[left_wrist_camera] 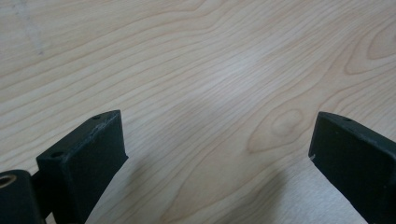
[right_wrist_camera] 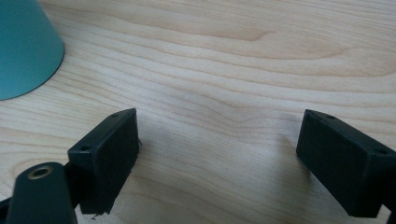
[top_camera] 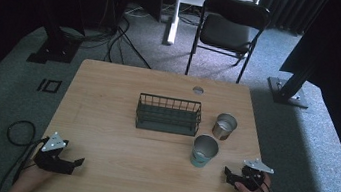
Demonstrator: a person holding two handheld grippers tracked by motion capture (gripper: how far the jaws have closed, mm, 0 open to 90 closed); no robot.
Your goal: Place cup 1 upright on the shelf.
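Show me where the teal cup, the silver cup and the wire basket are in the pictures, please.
teal cup (top_camera: 203, 153): high view, on its outer wall.
silver cup (top_camera: 224, 129): high view, on its side below the rim.
wire basket (top_camera: 169, 109): high view, on its front wire wall.

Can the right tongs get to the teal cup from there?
Probably yes. The right tongs are open, and the teal cup stands just ahead of them, with only bare table between.

Each matte black two-jaw left gripper (top_camera: 79, 162) and right gripper (top_camera: 226, 171) carries a grey three-cornered plate with small holes. Blocky jaws show small screw holes. A black cable (top_camera: 16, 131) loops from the left one.
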